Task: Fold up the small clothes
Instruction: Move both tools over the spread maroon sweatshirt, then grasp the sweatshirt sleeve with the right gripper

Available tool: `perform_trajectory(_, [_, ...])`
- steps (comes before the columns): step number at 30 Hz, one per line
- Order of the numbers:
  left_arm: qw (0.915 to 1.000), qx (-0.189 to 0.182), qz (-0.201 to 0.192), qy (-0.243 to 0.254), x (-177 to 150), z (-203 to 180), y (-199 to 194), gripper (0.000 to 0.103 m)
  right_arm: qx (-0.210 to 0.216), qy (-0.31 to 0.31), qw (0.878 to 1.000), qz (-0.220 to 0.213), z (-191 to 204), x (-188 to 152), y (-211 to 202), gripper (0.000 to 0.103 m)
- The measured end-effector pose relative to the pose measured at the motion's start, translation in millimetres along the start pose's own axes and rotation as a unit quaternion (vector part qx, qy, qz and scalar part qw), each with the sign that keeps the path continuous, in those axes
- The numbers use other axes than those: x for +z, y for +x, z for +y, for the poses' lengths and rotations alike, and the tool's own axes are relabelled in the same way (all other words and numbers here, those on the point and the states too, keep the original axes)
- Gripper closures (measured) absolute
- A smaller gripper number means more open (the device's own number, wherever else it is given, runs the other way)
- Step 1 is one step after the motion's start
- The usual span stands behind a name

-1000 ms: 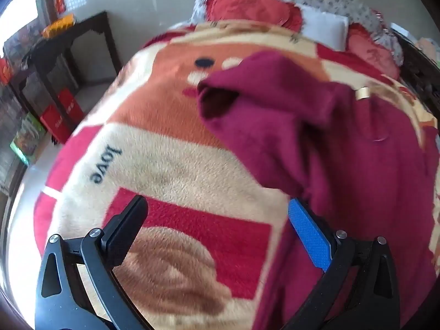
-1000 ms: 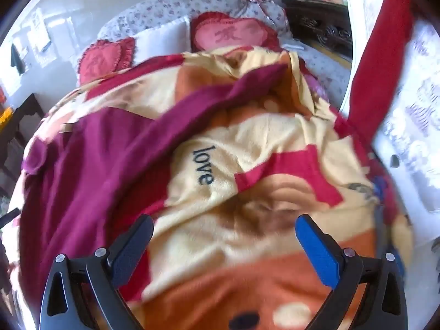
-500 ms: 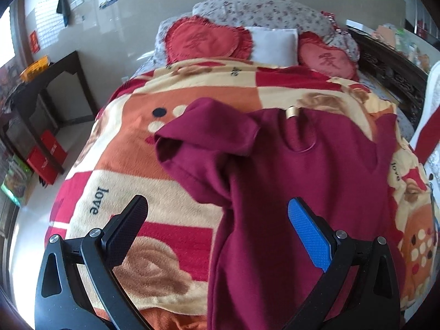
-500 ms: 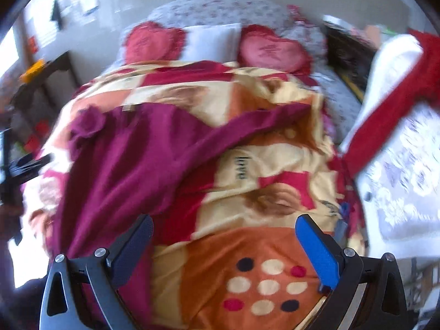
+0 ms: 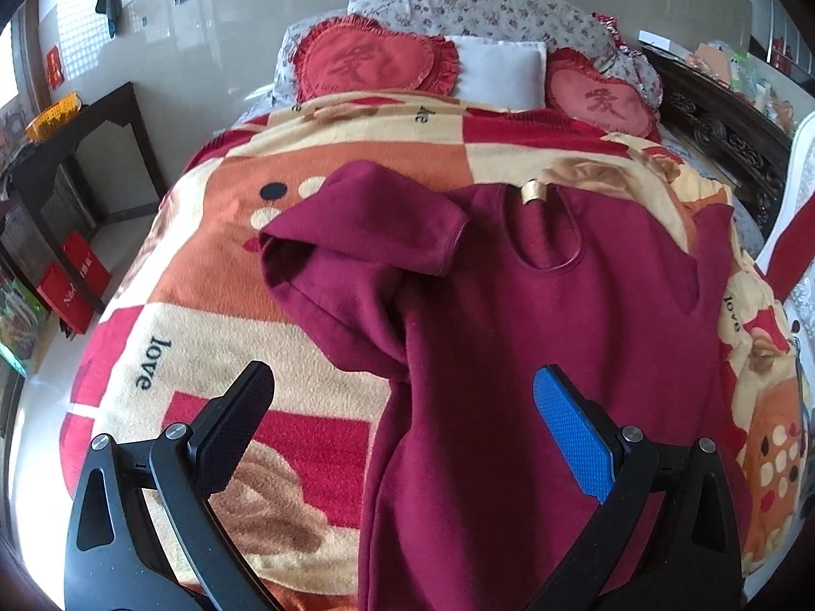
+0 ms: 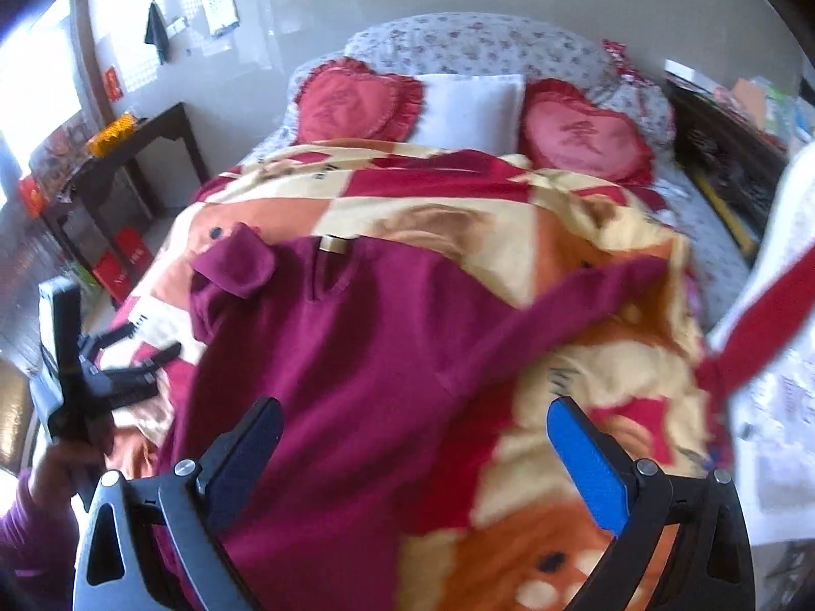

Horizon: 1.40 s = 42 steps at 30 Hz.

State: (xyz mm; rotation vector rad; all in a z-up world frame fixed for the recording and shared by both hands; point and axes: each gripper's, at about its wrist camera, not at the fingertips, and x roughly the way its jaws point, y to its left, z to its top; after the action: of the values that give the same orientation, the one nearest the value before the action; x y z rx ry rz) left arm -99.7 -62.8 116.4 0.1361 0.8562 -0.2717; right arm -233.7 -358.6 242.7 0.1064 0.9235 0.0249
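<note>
Maroon garment (image 5: pixel 535 346) is spread flat on the patterned blanket (image 5: pixel 214 326), one sleeve (image 5: pixel 356 234) folded over near the collar. Left gripper (image 5: pixel 402 417) and right gripper (image 6: pixel 415 440) are held wide apart above it, gripping nothing

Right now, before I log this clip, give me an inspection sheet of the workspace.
Surface: bed under a patchwork fleece blanket printed "love".
Job's things: maroon sweatshirt lying flat, left sleeve folded inward, right sleeve stretched out sideways.
Clutter: two red heart cushions, a white pillow.
Grippers: left gripper open, empty, above the sweatshirt's left edge; right gripper open, empty.
Cables: nothing seen.
Surroundings: dark side table, yellow basket, carved dark headboard.
</note>
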Motion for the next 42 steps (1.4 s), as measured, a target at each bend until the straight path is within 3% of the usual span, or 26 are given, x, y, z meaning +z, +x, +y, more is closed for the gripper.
perform_trajectory(5, [0.9996, 0.012, 0.020, -0.017, 0.0, 10.8, 26.5, 0.001, 0.044, -0.003, 0.999, 0.011, 45.4, 15.6, 70.0, 0.000])
perform_trajectory(14, [0.9988, 0.020, 0.035, -0.028, 1.3, 23.0, 55.0, 0.001, 0.056, -0.004, 0.998, 0.024, 81.7, 23.1, 144.2, 0.000])
perform_trajectory(42, [0.9966, 0.015, 0.053, -0.062, 0.1, 43.1, 77.7, 0.001, 0.070, -0.006, 0.997, 0.040, 109.5, 31.9, 187.9, 0.000])
